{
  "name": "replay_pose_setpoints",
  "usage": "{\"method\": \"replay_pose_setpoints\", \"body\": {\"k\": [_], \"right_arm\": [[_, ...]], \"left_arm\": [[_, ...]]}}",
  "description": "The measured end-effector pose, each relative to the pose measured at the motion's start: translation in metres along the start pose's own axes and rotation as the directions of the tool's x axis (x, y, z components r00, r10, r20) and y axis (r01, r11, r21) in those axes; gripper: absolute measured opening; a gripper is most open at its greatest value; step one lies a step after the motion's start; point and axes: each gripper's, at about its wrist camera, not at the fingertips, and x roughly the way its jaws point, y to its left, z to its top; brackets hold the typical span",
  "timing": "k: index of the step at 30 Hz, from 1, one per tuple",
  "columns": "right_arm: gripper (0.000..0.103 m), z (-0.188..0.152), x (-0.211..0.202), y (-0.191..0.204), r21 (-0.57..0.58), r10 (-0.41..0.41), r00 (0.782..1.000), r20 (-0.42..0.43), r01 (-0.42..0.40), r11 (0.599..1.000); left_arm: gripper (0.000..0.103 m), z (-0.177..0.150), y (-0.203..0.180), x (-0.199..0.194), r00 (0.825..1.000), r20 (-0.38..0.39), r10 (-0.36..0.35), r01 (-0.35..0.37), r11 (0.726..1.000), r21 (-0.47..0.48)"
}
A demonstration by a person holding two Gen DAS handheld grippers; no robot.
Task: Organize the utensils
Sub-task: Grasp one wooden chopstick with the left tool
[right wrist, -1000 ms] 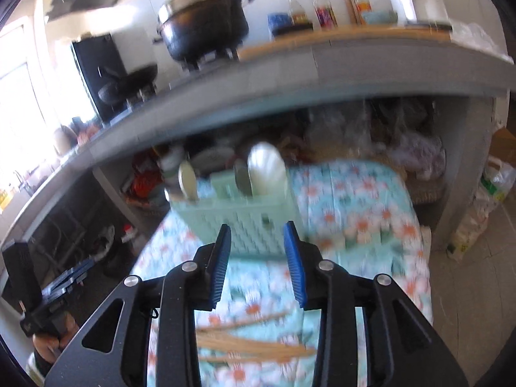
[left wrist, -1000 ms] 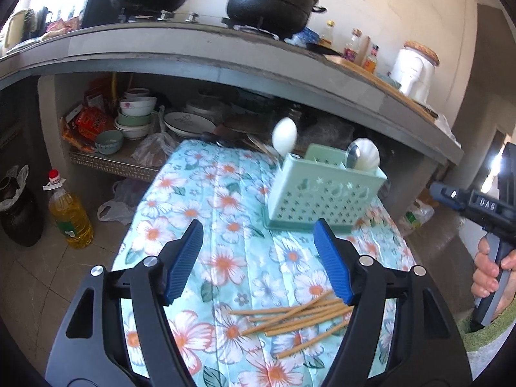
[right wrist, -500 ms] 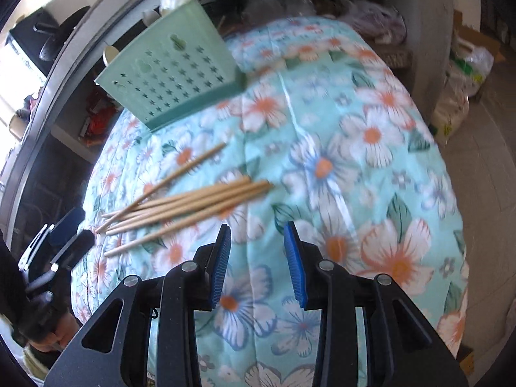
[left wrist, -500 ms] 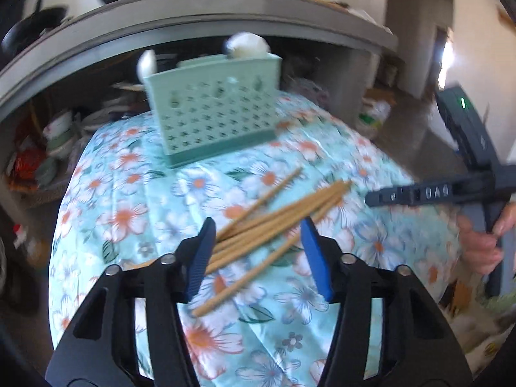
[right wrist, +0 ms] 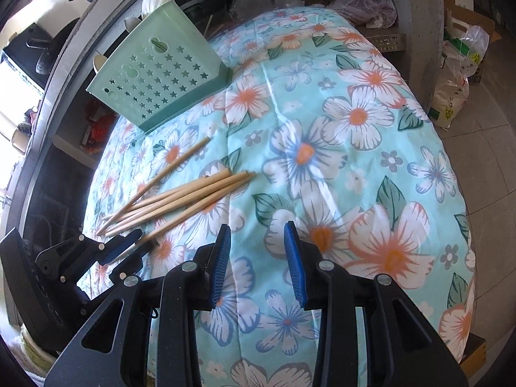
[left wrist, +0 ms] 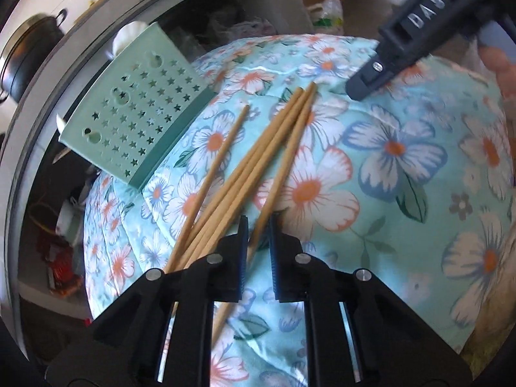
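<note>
Wooden chopsticks [left wrist: 258,161] fanned on floral cloth [left wrist: 403,167], near mint utensil caddy [left wrist: 138,109]. Left gripper [left wrist: 258,242] just closing, blue pads either side of rightmost stick's near end; firm contact not confirmed. Recommended: finish pinch squarely on that one stick, lift clear of neighbours, keep level. Right gripper [right wrist: 258,258] part open, empty, hovering just beside the far tips.
</note>
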Motion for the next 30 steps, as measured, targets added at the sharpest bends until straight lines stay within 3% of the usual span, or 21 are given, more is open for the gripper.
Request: {"method": "replay_pose_setpoints", "body": {"k": [6,8,11,13,15,24,30], "right_arm": [[0.034,-0.001,-0.001,-0.003,0.004,0.015,1.000,0.003,-0.015,1.000],[0.034,-0.001,0.000,-0.004,0.007,0.018,1.000,0.003,-0.018,1.000],[0.034,-0.001,0.000,-0.007,0.017,0.028,1.000,0.005,-0.028,0.999],[0.034,-0.001,-0.001,-0.008,0.024,0.036,0.999,0.005,-0.036,0.999],[0.034,-0.001,0.000,-0.009,0.027,0.041,0.999,0.005,-0.041,0.999],[0.034,-0.001,0.001,-0.012,0.042,0.067,0.998,0.001,-0.067,0.997],[0.034,-0.002,0.002,-0.014,0.054,0.083,0.997,0.000,-0.083,0.995]], "left_arm": [[0.007,-0.012,0.003,-0.019,0.989,-0.094,-0.112,0.115,0.993,0.037],[0.007,-0.017,0.012,-0.024,0.976,-0.127,-0.179,0.178,0.984,-0.016],[0.009,-0.020,0.025,-0.028,0.954,-0.118,-0.277,0.264,0.958,-0.112],[0.019,-0.017,0.032,-0.028,0.944,-0.100,-0.316,0.297,0.940,-0.165],[0.019,-0.011,0.036,-0.022,0.933,-0.091,-0.347,0.322,0.922,-0.214],[0.018,0.029,0.034,0.017,0.904,-0.083,-0.420,0.381,0.878,-0.288],[0.016,0.048,0.034,0.034,0.900,-0.088,-0.428,0.383,0.869,-0.313]]}}
